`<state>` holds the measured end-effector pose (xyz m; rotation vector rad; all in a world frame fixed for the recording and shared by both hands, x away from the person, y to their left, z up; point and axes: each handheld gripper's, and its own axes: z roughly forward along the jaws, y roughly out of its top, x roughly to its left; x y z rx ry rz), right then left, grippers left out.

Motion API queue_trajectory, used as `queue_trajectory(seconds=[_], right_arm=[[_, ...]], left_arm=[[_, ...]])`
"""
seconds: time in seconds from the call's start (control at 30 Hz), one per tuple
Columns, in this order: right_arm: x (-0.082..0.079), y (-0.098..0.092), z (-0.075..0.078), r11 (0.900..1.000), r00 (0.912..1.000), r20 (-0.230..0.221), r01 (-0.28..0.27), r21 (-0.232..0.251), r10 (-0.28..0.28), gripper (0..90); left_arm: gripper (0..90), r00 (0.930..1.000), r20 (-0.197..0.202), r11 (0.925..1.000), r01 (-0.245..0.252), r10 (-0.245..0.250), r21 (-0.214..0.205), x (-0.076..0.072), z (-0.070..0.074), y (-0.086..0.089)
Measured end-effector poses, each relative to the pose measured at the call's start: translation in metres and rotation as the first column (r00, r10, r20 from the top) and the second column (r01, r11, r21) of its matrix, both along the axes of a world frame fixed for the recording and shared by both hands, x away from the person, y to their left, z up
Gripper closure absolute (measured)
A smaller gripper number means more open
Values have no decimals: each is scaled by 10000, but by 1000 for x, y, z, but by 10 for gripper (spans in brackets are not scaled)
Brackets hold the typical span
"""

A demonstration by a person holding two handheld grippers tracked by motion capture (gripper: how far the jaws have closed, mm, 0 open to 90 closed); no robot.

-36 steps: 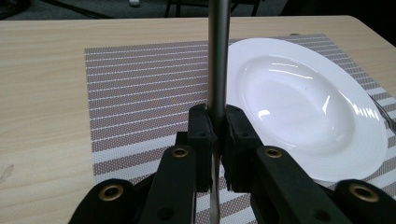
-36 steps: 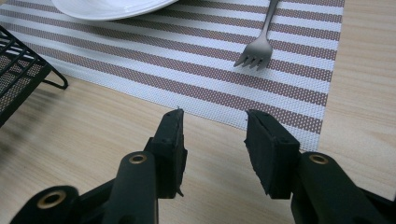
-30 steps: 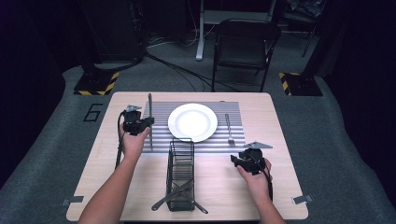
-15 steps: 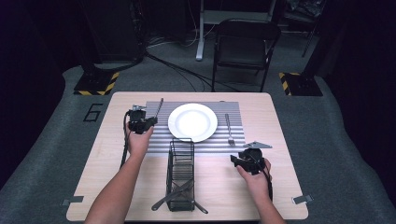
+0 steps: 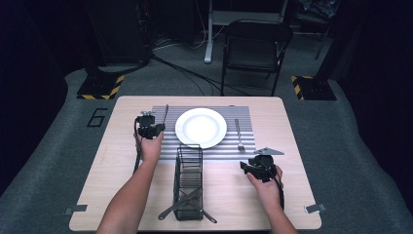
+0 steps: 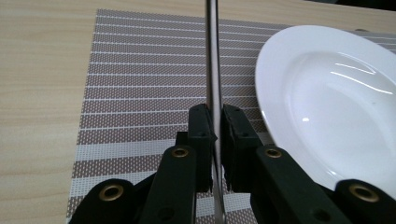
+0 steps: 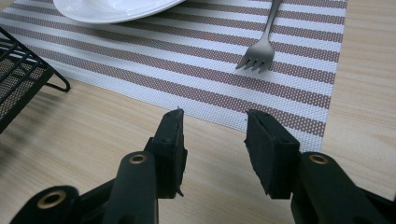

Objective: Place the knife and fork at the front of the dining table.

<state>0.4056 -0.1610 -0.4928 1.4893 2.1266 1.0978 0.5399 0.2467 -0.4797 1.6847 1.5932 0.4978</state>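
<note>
place setting judged partly done: the plate (image 5: 200,127) is centred on the striped placemat (image 5: 243,151), the fork (image 5: 238,135) is laid on the mat to its right, and more cutlery is seen in the wire basket (image 5: 188,183) on the counter (image 5: 112,161). the knife (image 6: 213,70) is clamped edge-on between the jaws of the left gripper (image 5: 152,127), held over the mat just left of the plate, not yet laid down. the right gripper (image 5: 257,168) is held over bare counter near the mat's corner, its jaws parted and empty; the knife is left to be set down, then the basket's remaining pieces.
</note>
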Motion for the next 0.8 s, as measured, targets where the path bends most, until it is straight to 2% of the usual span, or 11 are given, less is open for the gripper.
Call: queue_trajectory(seconds=[0.2, 0.27, 0.5, 0.57, 0.8], right_arm=[[0, -2, 0, 10000, 10000, -13, 54, 40, -54, 571], [-1, -3, 1, 10000, 10000, -13, 62, 42, -62, 571], [-2, -2, 0, 9999, 9999, -48, 96, 101, -96, 572], [-2, -1, 0, 10000, 10000, -6, 13, 70, -13, 572], [-2, -1, -2, 9999, 10000, -81, 53, 141, -52, 572]], left_arm=[[826, 9987, -265, 9986, -453, 446, -265, 6, -9, 2], [825, 9969, -536, 9983, -577, 574, -49, 12, -10, 1], [825, 9957, -389, 9961, -848, 838, -247, 20, -12, -4], [825, 9913, -821, 9946, -1036, 1028, -60, 24, -17, -4], [826, 9863, -1138, 9927, -1202, 1191, -36, 31, -27, -9]])
